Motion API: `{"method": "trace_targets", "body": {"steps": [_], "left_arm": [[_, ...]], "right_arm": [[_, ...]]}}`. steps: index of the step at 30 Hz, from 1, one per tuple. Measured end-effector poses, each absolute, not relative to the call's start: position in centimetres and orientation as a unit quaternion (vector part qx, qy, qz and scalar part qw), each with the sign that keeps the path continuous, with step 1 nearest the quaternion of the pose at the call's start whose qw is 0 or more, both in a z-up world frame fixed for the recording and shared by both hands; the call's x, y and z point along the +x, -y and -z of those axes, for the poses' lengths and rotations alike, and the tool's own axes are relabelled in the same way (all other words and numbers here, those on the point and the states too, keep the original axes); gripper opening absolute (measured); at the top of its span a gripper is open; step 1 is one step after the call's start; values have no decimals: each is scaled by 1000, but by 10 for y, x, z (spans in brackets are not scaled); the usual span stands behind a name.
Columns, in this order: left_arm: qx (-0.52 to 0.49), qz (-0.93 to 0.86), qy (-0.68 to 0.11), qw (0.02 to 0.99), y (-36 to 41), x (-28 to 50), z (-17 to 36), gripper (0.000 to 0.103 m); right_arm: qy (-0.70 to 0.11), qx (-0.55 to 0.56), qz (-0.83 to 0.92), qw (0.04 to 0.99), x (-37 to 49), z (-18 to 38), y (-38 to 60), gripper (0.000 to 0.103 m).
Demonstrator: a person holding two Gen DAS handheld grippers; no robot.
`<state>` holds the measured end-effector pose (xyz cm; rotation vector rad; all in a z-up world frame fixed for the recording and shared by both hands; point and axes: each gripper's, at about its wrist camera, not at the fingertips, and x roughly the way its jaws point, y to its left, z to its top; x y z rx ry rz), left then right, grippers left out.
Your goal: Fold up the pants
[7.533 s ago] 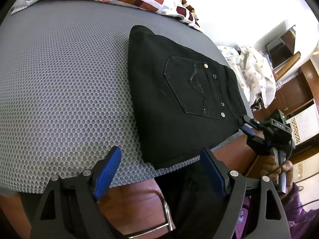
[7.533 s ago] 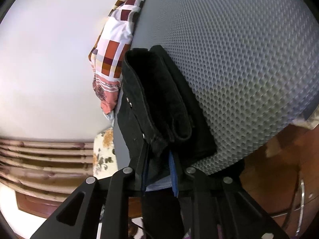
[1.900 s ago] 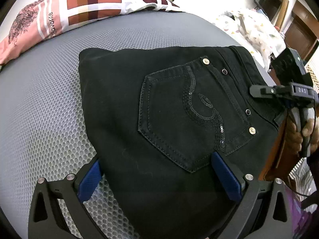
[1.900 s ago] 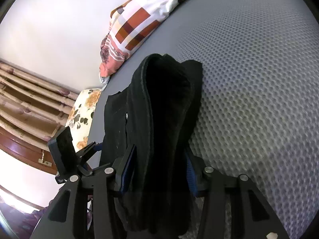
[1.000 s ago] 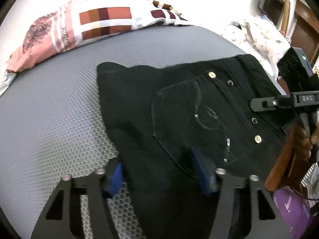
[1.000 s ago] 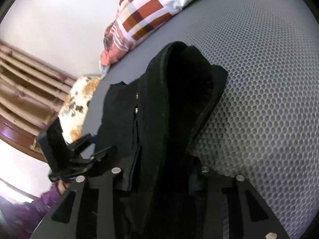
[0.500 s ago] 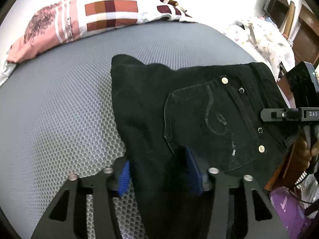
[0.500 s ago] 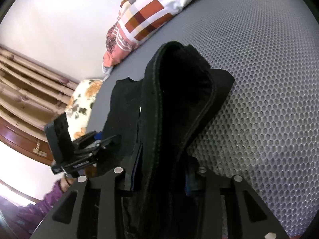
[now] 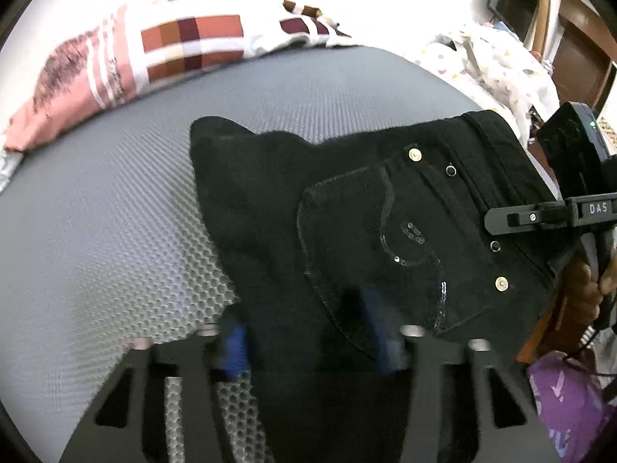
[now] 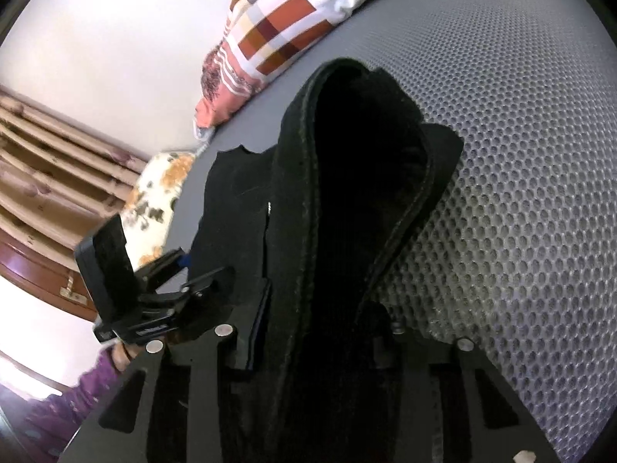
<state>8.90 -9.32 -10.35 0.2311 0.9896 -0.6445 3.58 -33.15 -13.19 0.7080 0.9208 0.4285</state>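
Observation:
The black pants (image 9: 347,208) lie folded on the grey mesh surface (image 9: 96,231), back pocket with sequins facing up. My left gripper (image 9: 308,343) is shut on the near folded edge of the pants. My right gripper (image 10: 320,332) is shut on the waistband end of the pants (image 10: 354,200), which bulges up in a thick fold before the camera. The right gripper also shows in the left wrist view (image 9: 540,216) at the waistband, and the left gripper shows in the right wrist view (image 10: 185,281) at the far edge.
A patchwork pillow (image 9: 162,50) lies at the far edge of the grey surface. A spotted white cloth (image 9: 501,65) and wooden furniture (image 9: 578,46) stand at the right. A floral cushion (image 10: 154,200) and curtains (image 10: 46,177) lie left in the right wrist view.
My left gripper has closed from wide open onto the near edge of the pants. Both grippers have lifted and shifted the folded pants across the surface. The right grip is unchanged.

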Motion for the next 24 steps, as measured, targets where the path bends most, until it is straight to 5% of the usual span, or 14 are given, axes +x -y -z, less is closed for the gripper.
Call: {"method": "trace_targets", "body": {"steps": [5,18,21,24], "left_arm": [[101,295,-464,829,88,90,101,32],[107,282,-467,831,76,76,93,30],[95,280,-480,826,72,80,98,36],[90,279,-492,820,70,82,104,53]], "right_arm": [[-423,350,-204,811,31,129,330,34],[-427,360,-204,804,16,133,317,33],[-434,358,-198,803,17,134,318,33],[-436,359,-195,802,16,136,320,33]]}}
